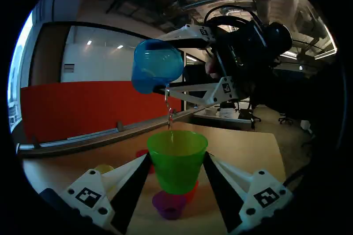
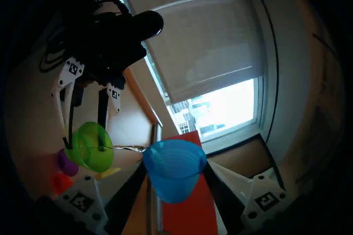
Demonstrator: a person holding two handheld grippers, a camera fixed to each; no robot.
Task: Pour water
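Blue cup [image 1: 156, 65], clamped between both fingers of the right tool [image 1: 159, 64], tips at twelve o'clock in the left gripper view, a thin stream of water [image 1: 169, 111] falling into the green cup [image 1: 176, 171] gripped on both sides by the left tool [image 1: 176, 158] over the counter [image 1: 247, 147]; a purple cup [image 1: 170, 204] sits at six o'clock.

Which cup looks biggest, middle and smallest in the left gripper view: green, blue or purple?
1. green cup: looks largest, but it is nearest the camera.
2. blue cup: looks a little smaller; it is farther off, so their true sizes may match.
3. purple cup: looks smallest.
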